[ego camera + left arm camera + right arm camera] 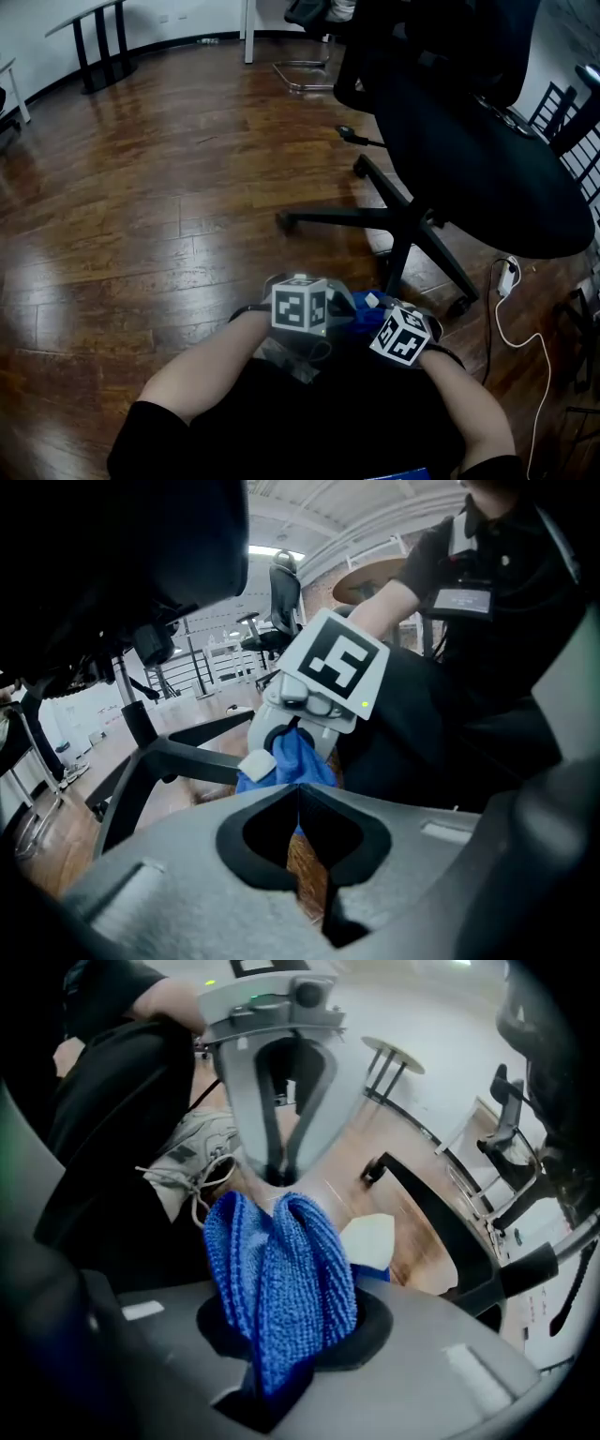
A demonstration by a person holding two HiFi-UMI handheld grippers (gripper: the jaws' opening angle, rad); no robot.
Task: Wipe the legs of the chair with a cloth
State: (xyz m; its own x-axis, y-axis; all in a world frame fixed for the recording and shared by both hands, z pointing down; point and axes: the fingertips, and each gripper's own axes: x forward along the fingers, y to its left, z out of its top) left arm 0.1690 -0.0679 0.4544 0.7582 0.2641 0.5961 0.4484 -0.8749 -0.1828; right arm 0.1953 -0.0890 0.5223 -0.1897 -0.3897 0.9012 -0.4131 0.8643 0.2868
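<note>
The black office chair's five-star base (405, 221) stands on the wooden floor just ahead of me, one leg (437, 255) reaching toward my hands. My right gripper (279, 1340) is shut on a bunched blue knitted cloth (278, 1274) with a white label (368, 1239); the cloth (361, 309) shows between both marker cubes in the head view. My left gripper (299, 794) is shut and empty, its tips close to the cloth (286, 763) and facing the right gripper (292, 735). A chair leg (183, 758) lies behind them, apart from the cloth.
A white cable and plug strip (509, 278) lie on the floor right of the base. The chair seat (487, 159) overhangs on the right. Tables (98, 42) and a metal frame (305, 77) stand far back. My laced shoe (187, 1162) is close by.
</note>
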